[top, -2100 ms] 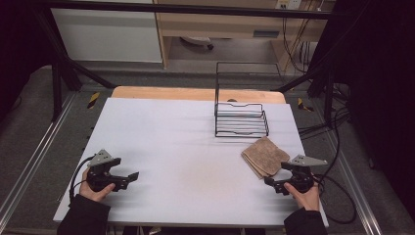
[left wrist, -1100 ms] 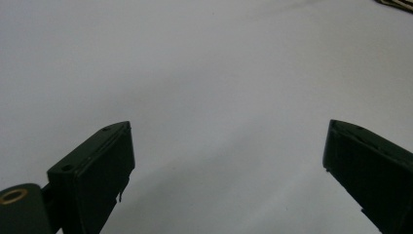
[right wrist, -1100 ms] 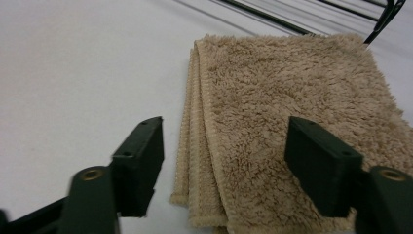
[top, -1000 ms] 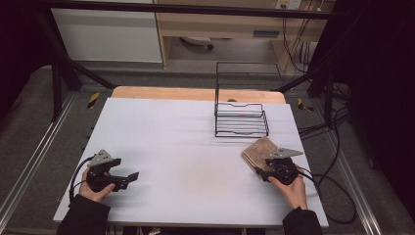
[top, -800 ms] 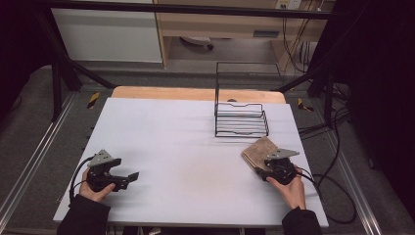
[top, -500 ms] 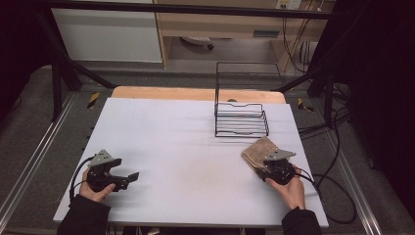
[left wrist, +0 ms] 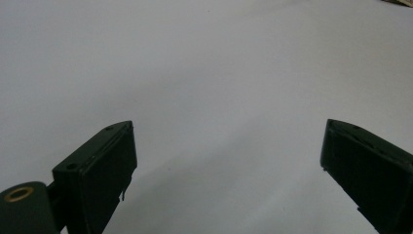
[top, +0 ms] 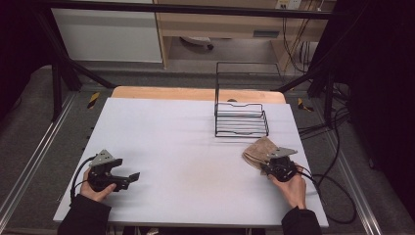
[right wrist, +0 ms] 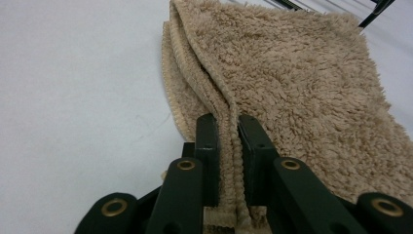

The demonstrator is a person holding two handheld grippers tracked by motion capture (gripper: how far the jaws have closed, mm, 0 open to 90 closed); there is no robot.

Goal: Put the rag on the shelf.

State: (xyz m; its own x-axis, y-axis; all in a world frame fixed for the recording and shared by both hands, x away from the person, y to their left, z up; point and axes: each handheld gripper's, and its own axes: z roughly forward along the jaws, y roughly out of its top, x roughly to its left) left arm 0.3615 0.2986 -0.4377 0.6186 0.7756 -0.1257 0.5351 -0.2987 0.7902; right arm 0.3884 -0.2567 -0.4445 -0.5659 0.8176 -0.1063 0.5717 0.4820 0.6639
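A folded beige towel point(top: 258, 151) lies on the white table point(top: 186, 142) at the right, just in front of a black wire rack point(top: 241, 117). My right gripper point(top: 270, 165) sits at the towel's near edge. In the right gripper view its jaws are shut on the towel point(right wrist: 292, 83), pinching the folded hem between the fingertips point(right wrist: 208, 127). My left gripper point(top: 129, 178) rests low on the table at the front left, held by a hand. Its jaws stand wide open point(left wrist: 226, 161) over bare white surface, nothing between them.
The wire rack has a tall upright frame and a low basket, standing at the back right of the table. A wooden strip point(top: 161, 93) runs along the far edge. Cables point(top: 337, 196) trail off the right side.
My right gripper moved forward from the front right edge onto the towel's near edge and shut on its hem. The left gripper stayed put.
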